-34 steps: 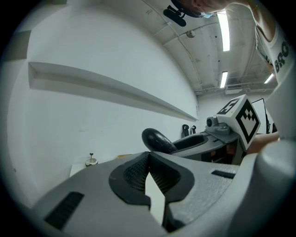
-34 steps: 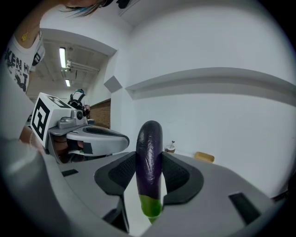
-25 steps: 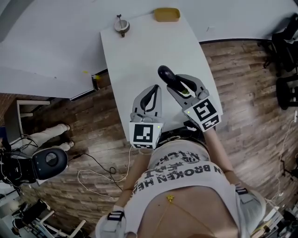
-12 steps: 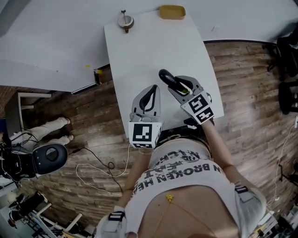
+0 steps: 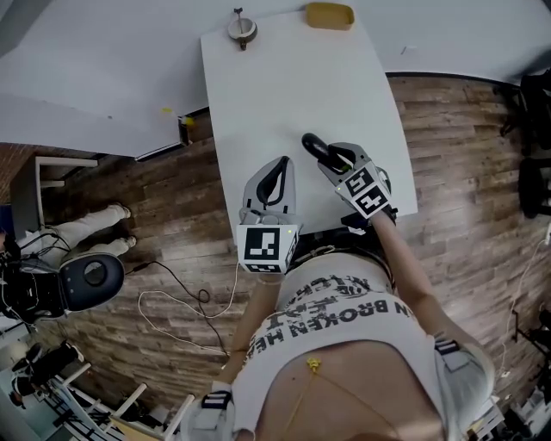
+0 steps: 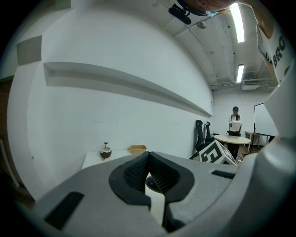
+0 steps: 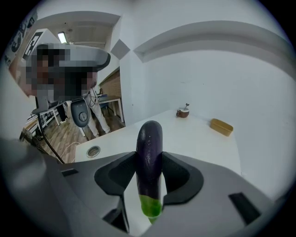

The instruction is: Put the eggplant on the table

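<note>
A dark purple eggplant (image 5: 315, 148) with a green stem end is clamped lengthwise between the jaws of my right gripper (image 5: 332, 164), over the near right part of the white table (image 5: 284, 77). In the right gripper view the eggplant (image 7: 149, 152) stands up between the pads of that gripper (image 7: 149, 173), purple tip pointing away and green end nearest the camera. My left gripper (image 5: 284, 164) hovers beside it to the left at the table's near edge. Its pads meet at the tip with nothing held (image 6: 148, 159).
A yellow dish (image 5: 330, 15) and a small brown bowl with a handle (image 5: 242, 29) sit at the table's far end. A round cable port (image 7: 93, 151) lies in the table's left edge. A white device (image 5: 90, 280) and cables lie on the wood floor at left; office chairs (image 5: 535, 95) stand at right.
My right gripper has sunk toward the table with the eggplant still in it and tilted further down. The left gripper has hardly shifted.
</note>
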